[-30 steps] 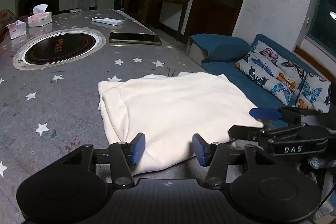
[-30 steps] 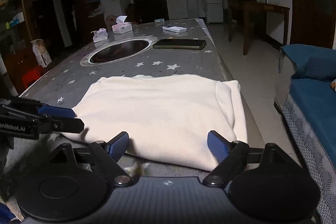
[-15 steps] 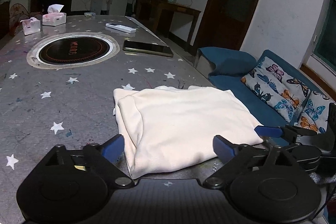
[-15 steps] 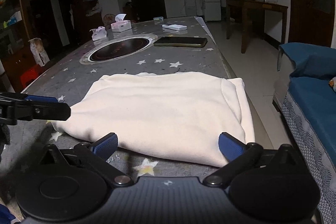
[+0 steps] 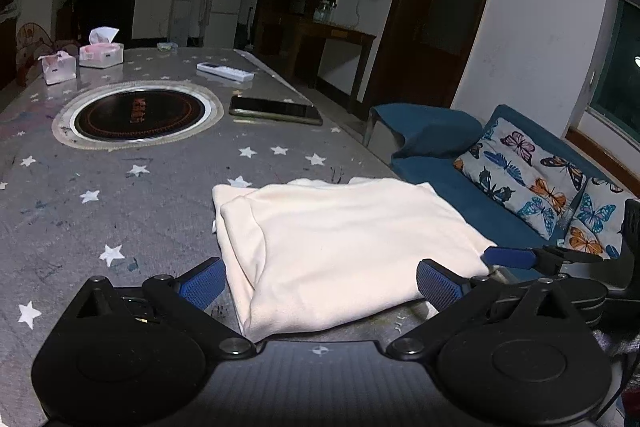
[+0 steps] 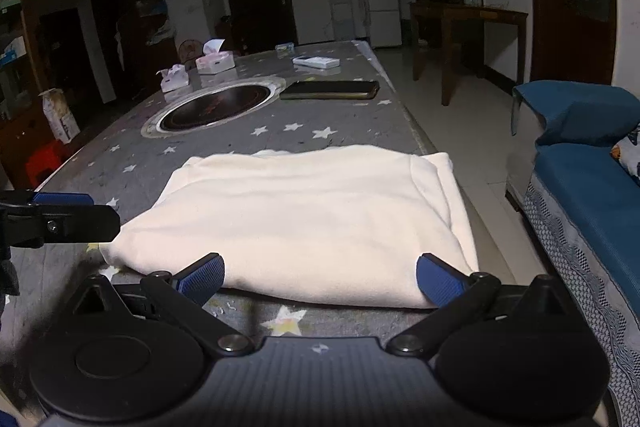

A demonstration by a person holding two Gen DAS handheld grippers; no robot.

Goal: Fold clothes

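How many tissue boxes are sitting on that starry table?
2. A small tissue box stands at the table's far left end, and a larger pink and white tissue box sits just right of it, slightly farther back. None seems hidden.

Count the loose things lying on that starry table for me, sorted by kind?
Folded cream garment: 1
Tissue boxes: 2
Dark phone: 1
White remote: 1
Small packet at the far end: 1
Total: 6

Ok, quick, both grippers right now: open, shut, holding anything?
Left gripper: jaws opening, wide apart, nothing pinched; the folded cream garment lies free on the table.
Right gripper: open wide, holding nothing.
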